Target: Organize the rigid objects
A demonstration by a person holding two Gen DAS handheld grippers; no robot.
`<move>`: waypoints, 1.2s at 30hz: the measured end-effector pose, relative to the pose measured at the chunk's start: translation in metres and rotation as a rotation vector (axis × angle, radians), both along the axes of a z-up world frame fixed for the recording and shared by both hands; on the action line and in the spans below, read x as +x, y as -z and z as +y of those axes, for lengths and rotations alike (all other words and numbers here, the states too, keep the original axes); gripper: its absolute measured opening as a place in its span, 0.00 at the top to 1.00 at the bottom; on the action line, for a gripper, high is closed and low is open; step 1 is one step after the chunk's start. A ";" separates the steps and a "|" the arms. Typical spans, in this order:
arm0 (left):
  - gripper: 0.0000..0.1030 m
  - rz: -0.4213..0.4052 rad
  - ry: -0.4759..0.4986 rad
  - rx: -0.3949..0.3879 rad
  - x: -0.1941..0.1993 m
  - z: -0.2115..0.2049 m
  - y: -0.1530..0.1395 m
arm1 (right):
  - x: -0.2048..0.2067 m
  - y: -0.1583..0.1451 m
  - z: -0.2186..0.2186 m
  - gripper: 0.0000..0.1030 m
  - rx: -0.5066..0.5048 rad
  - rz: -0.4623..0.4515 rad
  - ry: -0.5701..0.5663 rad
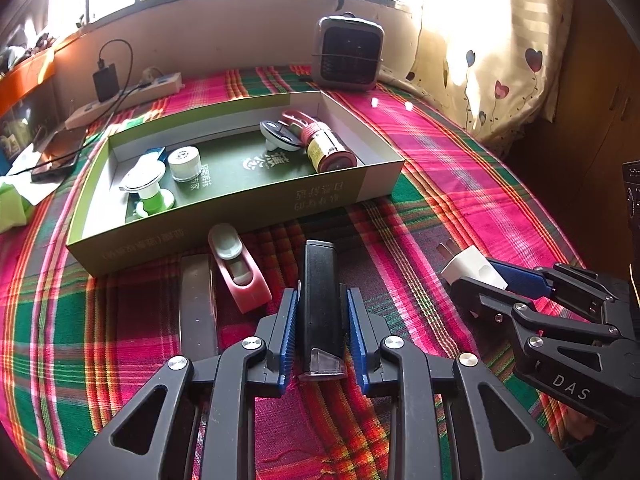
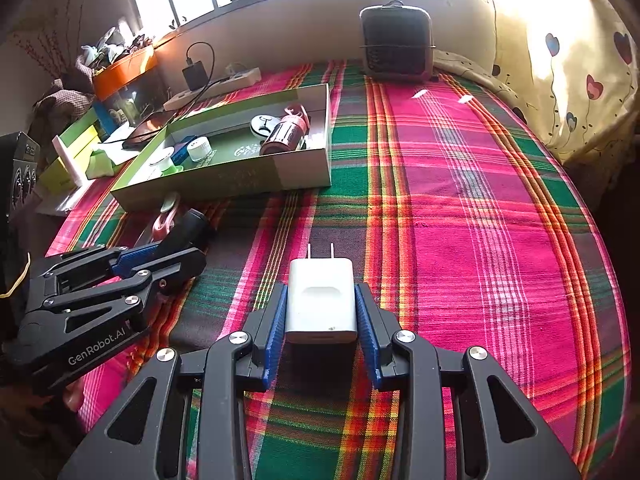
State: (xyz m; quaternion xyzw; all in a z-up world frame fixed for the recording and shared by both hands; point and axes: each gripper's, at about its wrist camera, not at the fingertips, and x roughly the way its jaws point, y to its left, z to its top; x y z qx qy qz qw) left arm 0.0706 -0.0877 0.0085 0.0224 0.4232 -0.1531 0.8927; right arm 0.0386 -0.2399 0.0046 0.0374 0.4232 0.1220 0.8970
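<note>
Between the blue pads of the left hand-held gripper (image 1: 322,322) sits a black bar (image 1: 320,300), gripped along its long sides, its far end pointing toward the box (image 1: 224,208). The right hand-held gripper (image 2: 321,316) is clamped likewise on a white charger (image 2: 321,300), prongs pointing away from the camera. Both seem to be low over the plaid cloth (image 2: 460,200) near the desk's near edge, the bar to the left and the charger to the right; whether either has left the cloth I cannot tell.

Just left of the bar lie a pink holder (image 1: 240,272) and a dark strip (image 1: 198,300). Beyond them the box already holds a red bottle (image 1: 328,148), a white jar (image 1: 185,163) and a green spool (image 1: 154,200).

Risks, as I judge them: the bar is smooth and held near one end, so it could tip or slide out when lifted. The box's near wall stands between both loads and the inside, so a low carry could catch it and shove the box. The two hand-held grippers are near each other and could collide heading for the same box.

Only the left view shows the dark strip and the spool clearly. Only the right view shows the charger's prongs and face, and the clutter off the desk's far left corner.
</note>
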 end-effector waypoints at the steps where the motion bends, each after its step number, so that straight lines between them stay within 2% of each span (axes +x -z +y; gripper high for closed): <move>1: 0.77 0.001 0.000 -0.002 0.000 0.000 0.000 | 0.000 0.000 0.000 0.66 0.000 -0.001 0.001; 20: 0.77 -0.039 -0.007 -0.049 -0.004 0.014 -0.025 | 0.000 -0.018 0.005 0.66 -0.004 -0.055 -0.017; 36: 0.77 -0.063 -0.046 -0.083 0.016 0.045 -0.045 | 0.016 -0.037 0.020 0.66 -0.006 -0.094 -0.062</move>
